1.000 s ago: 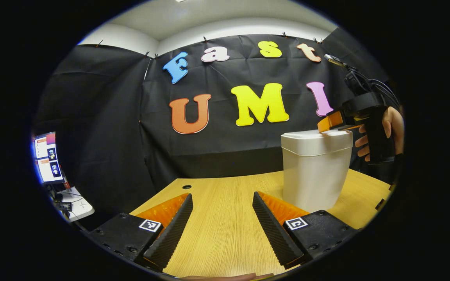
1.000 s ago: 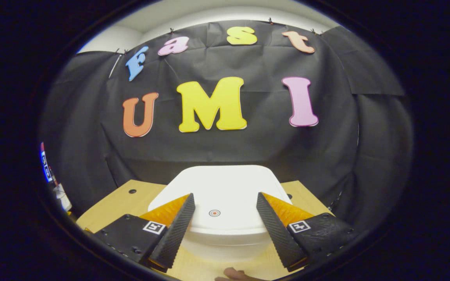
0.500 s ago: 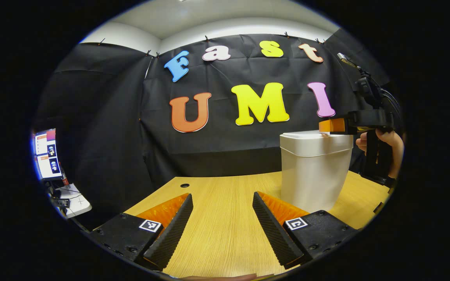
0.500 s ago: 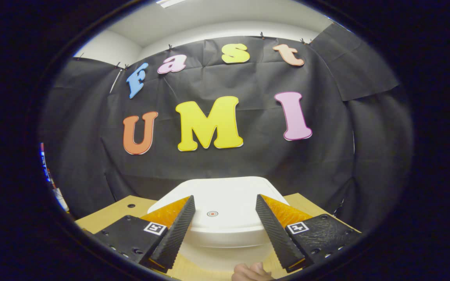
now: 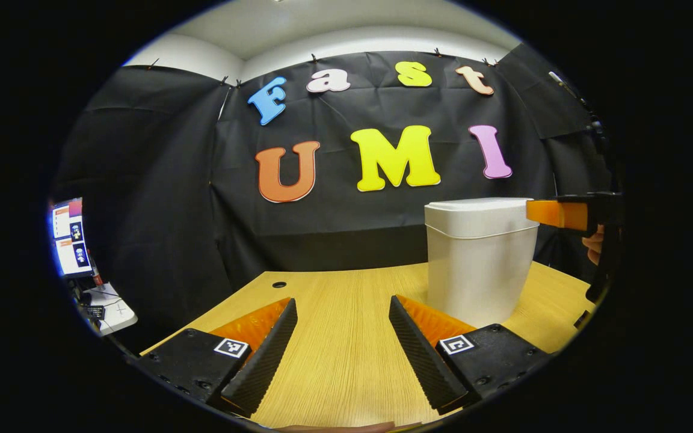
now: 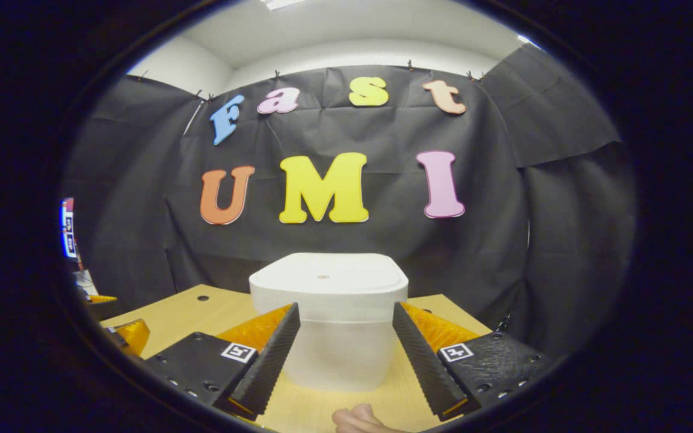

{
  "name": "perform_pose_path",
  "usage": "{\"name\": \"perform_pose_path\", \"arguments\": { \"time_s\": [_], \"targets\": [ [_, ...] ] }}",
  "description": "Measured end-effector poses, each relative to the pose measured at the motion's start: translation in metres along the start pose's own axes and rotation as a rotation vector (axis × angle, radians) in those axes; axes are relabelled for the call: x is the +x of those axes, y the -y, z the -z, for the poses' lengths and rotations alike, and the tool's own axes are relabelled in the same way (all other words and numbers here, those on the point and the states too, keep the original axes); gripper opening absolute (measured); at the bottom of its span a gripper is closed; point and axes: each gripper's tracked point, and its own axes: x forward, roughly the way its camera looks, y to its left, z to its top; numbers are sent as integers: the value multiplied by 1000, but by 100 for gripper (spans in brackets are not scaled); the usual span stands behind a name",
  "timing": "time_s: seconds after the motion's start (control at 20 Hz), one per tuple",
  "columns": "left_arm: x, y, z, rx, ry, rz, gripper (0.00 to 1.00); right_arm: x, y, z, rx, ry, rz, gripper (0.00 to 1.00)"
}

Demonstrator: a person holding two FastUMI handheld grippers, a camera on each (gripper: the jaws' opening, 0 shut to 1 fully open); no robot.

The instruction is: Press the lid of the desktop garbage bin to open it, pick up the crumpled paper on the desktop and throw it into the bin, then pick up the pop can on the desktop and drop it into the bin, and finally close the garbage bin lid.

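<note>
Facing the right gripper (image 6: 345, 343) is the white plastic lidded bin (image 6: 329, 319), lid down (apart from the spread fingers) | left gripper (image 5: 341, 340) is held open over the light wooden desk (image 5: 346, 355), bin ahead to its right.

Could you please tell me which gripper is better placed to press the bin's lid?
Right. The bin sits centred ahead of the right gripper, whose open jaws are level with its closed lid. The left gripper is low over the table, bin off to its right.
</note>
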Motion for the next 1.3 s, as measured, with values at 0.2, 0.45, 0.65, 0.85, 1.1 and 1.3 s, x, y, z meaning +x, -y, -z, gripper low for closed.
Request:
{"name": "perform_pose_path", "arguments": {
  "time_s": [0.2, 0.45, 0.65, 0.85, 1.1, 1.3],
  "targets": [
    [-3, 17, 1, -11, 0, 58, 99, -40, 15, 6, 65, 10, -12, 95],
    [-16, 21, -14, 8, 49, 34, 99, -79, 40, 23, 10, 39, -5, 93],
    [-31, 27, -25, -11, 89, 23, 99, -105, 67, 42, 24, -16, -2, 95],
    [-43, 42, -33, -9, 108, 45, 99, -129, 92, 25, 23, 40, 27, 95],
    [-48, 60, -38, -2, 111, 74, 99, -141, 74, 28, -24, 54, -10, 93],
    [-54, 61, -39, -1, 119, 73, 99, -152, 51, 23, -108, 101, -51, 96]
  ]
}}
